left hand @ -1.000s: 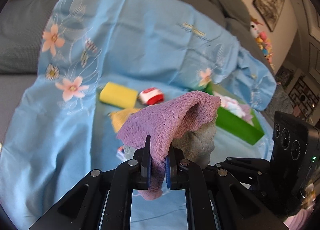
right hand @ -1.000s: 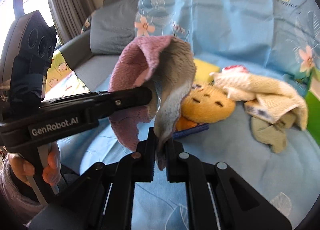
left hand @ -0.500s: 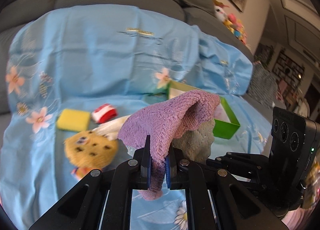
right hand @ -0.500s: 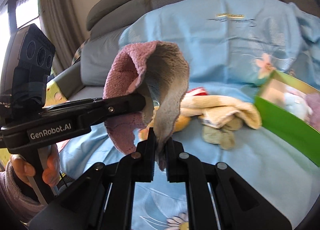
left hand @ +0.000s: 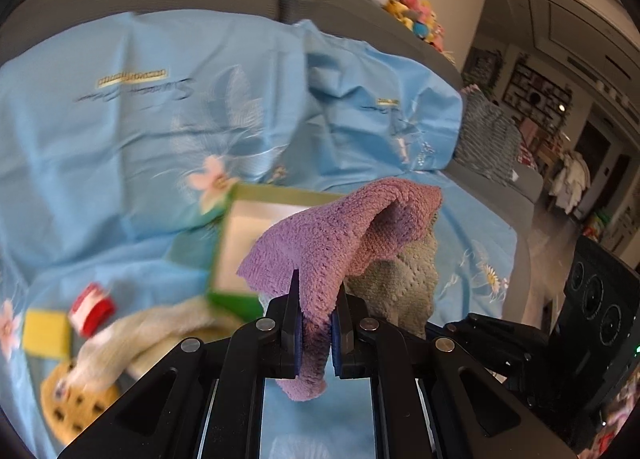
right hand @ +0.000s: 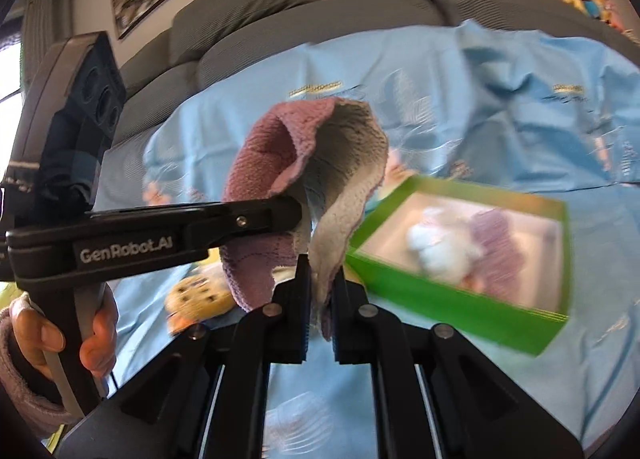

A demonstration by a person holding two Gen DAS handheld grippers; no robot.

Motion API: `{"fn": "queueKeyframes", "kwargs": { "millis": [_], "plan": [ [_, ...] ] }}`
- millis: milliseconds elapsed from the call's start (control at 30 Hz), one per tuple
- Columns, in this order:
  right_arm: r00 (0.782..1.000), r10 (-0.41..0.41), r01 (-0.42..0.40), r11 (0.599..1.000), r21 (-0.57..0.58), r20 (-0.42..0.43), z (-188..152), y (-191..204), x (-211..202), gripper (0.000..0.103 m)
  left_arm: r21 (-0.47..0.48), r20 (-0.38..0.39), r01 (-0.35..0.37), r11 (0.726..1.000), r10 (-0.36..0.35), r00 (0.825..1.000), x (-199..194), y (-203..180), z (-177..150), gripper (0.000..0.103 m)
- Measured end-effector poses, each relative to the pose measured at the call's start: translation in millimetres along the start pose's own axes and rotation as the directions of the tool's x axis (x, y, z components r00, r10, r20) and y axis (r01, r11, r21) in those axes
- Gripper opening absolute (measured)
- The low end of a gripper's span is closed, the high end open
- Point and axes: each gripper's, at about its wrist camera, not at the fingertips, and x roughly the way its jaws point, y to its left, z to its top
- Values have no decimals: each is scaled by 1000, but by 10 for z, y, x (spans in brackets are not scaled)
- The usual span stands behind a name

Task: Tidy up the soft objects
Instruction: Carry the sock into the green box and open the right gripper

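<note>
Now both tools carry the cloth (right hand: 320,163) nearer the green box (right hand: 460,287).

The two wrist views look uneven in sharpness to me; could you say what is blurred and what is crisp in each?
Left wrist: towel and fingers crisp, box and cookie smeared. Right wrist: towel crisp, box streaked; fisheye bends the sofa.

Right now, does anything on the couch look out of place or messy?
Yes. A cream cloth lies crumpled over the cookie plush beside the green box, not inside it. The purple towel hangs bunched between both grippers.
</note>
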Motion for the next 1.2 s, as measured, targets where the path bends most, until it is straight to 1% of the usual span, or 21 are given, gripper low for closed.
{"fn": "queueKeyframes", "kwargs": {
  "millis": [33,100,233,300,467,533,633,733,833,867,900,933,967,1000,1033,1067,1200],
  "plan": [
    [1000,-22,22,1000,10,8,42,-116,8,8,10,-10,13,1000,-13,1000,101,-62,75,9],
    [998,-55,54,998,29,18,114,-317,23,8,23,-26,18,1000,-17,1000,294,-152,194,9],
    [992,-122,121,991,53,19,210,-663,56,8,20,-86,39,999,-37,996,719,-265,359,9],
    [989,-146,145,988,59,10,219,-784,58,9,23,-118,38,999,-35,992,942,-321,411,9],
    [980,-194,196,977,79,-34,223,-1116,268,11,8,-174,25,1000,-23,985,1368,-324,486,9],
    [977,-204,210,973,92,-68,191,-1234,393,11,19,-193,-9,1000,12,981,1518,-308,485,9],
    [970,-215,227,969,99,-117,141,-1303,572,11,29,-219,-54,998,59,974,1703,-250,471,9],
    [960,-223,240,967,89,-169,144,-1372,777,11,14,-243,-89,996,90,966,1819,-136,424,9],
    [951,-224,245,966,77,-213,133,-1384,946,15,-5,-262,-113,994,108,959,1903,-27,395,10],
    [946,-231,253,965,72,-226,131,-1387,991,18,-8,-264,-117,993,111,958,1919,0,395,10],
    [942,-233,257,964,72,-241,123,-1385,1028,31,-10,-266,-121,993,114,957,1917,18,396,18],
    [939,-236,262,962,75,-250,117,-1382,1046,40,-13,-267,-128,992,120,956,1908,37,393,24],
    [936,-240,267,961,75,-257,117,-1379,1043,55,-16,-271,-139,990,130,954,1896,57,390,45],
    [934,-252,277,958,72,-253,116,-1380,1036,62,-19,-277,-149,989,138,951,1892,74,386,74],
    [931,-262,288,955,69,-253,118,-1387,1024,64,-22,-279,-158,987,146,949,1888,92,384,84],
    [930,-265,291,954,70,-254,125,-1386,1021,64,-24,-271,-166,986,153,950,1862,113,374,90],
    [925,-278,307,949,77,-259,112,-1392,904,64,-33,-267,-183,983,167,949,1783,173,350,90]
  ]
}}
